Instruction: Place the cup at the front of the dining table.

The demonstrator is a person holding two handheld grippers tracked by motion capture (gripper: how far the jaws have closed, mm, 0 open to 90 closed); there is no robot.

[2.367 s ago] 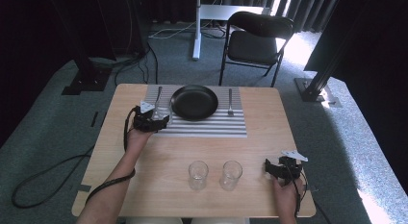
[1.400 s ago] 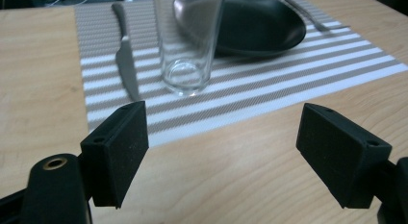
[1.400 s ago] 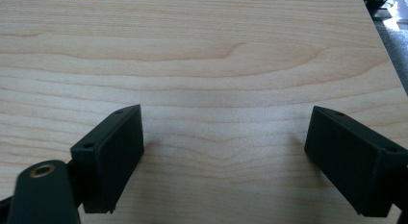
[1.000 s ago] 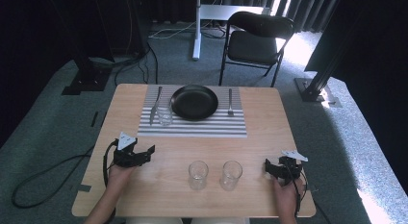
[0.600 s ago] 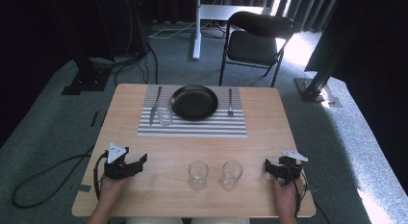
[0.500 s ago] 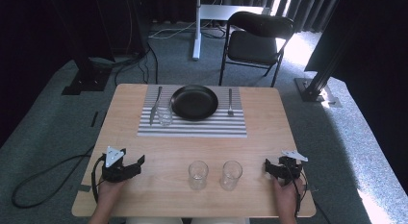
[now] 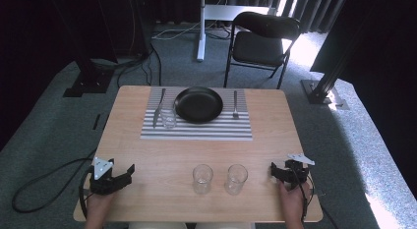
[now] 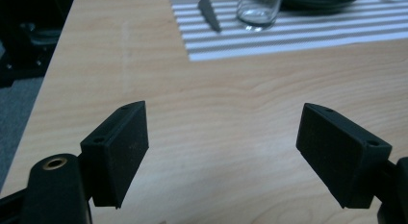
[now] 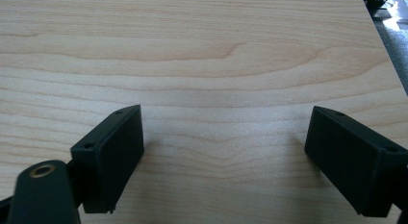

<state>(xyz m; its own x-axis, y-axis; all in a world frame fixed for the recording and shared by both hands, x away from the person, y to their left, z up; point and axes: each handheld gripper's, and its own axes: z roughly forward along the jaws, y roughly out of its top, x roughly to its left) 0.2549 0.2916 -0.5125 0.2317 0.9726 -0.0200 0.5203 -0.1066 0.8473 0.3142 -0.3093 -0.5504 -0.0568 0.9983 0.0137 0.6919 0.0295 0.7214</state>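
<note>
Grippers rest released at the table's (image 7: 147,155) near corners: left gripper (image 7: 129,170) empty, right gripper (image 7: 272,171) empty beside two glasses (image 7: 202,178).

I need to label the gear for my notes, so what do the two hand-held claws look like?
Both are black. The left claw and the right claw each carry a pale grey three-cornered plate on top and end in two blocky black jaws with flat matt pads and small screw holes. A brass-coloured ring sits in the body of each, beside one jaw. A black cable trails from the left one. No sleeves are visible.
</note>
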